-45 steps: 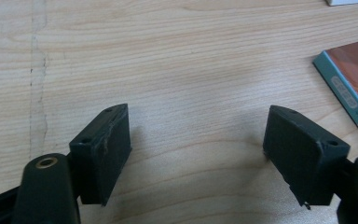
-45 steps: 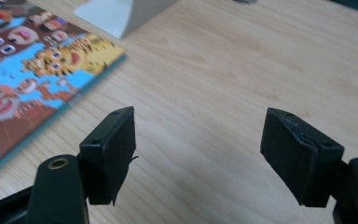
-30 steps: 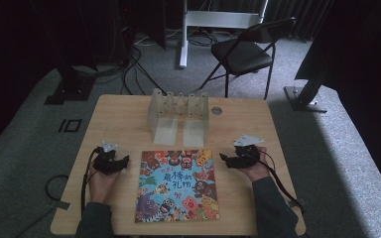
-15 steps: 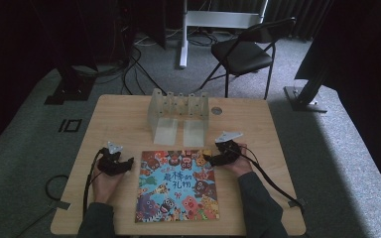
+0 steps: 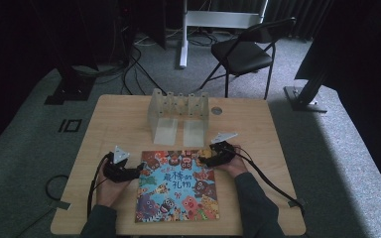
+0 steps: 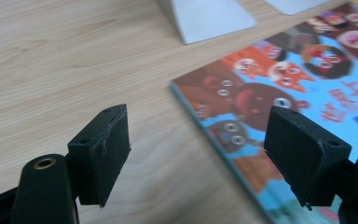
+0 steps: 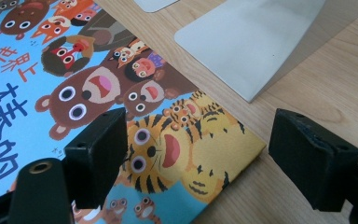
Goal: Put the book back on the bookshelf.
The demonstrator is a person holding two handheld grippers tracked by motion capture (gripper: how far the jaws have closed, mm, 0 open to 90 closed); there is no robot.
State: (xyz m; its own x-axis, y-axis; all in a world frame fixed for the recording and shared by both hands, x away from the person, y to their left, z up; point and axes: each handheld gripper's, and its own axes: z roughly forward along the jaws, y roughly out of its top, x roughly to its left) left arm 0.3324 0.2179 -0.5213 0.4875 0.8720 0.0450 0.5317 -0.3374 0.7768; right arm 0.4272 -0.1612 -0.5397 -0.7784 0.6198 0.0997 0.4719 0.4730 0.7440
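Picture book (image 5: 177, 186) lying flat at lower centre of wooden table (image 5: 119, 119), judged thin, light, glossy, cover flexible. Best taken at far corners, edge slid between jaws. Left gripper (image 5: 138, 170) spread, jaws just opening, straddling left corner. Right gripper (image 5: 202, 159) spread over tiger corner. Clear rack (image 5: 178, 106) beyond.

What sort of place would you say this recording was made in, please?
Probably a studio or lab set up for recording, not a home: a lone wooden table on grey carpet, dark curtains around it, cables across the floor, a folding chair and equipment stands.
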